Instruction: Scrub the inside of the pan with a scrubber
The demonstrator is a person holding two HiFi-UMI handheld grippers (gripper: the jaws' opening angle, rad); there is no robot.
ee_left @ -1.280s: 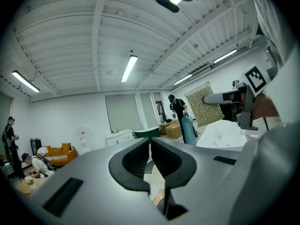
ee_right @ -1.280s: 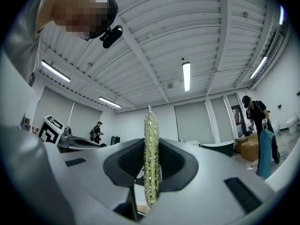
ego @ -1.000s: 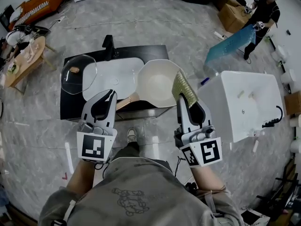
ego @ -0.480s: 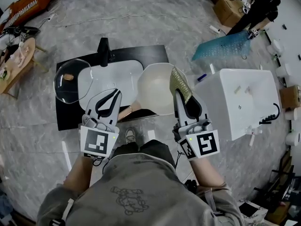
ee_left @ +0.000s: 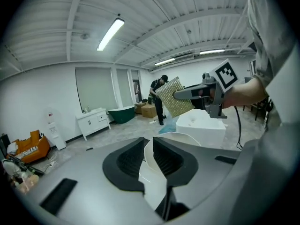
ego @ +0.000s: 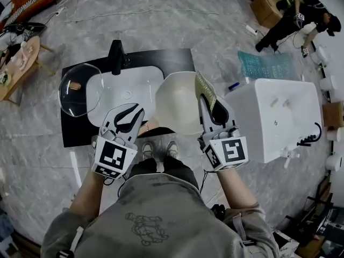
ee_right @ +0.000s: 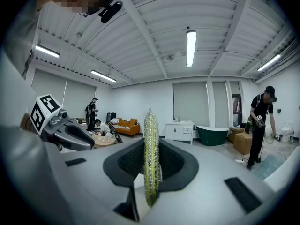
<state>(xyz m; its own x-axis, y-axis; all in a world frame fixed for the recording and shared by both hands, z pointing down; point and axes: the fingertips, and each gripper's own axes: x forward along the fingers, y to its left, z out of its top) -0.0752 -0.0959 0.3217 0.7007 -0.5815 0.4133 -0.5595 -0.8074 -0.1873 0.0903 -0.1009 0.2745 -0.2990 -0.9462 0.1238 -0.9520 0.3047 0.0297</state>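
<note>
The cream pan (ego: 177,98) rests at the right end of the black counter (ego: 75,130), its wooden handle (ego: 150,127) pointing toward me. My left gripper (ego: 130,113) hovers just left of that handle; its jaws are opening, with a narrow gap and nothing pressed between the pads. In the left gripper view (ee_left: 149,146) the white pan (ee_left: 187,142) shows beyond the gap. The right gripper (ego: 206,102) is shut on a flat yellow-green scrubber (ego: 204,89), held upright over the pan's right rim. Seen edge-on, the scrubber (ee_right: 151,153) stands between the pads.
A white basin (ego: 126,93) with a black faucet (ego: 115,55) is set in the counter, and a glass lid (ego: 78,89) lies at its left end. A large white fixture (ego: 279,117) stands close on the right. A person (ego: 301,15) bends over blue bubble wrap (ego: 266,63).
Both grippers have drawn slightly back toward me. The left jaws have parted a little. The person at the back has laid the blue wrap on the floor.
</note>
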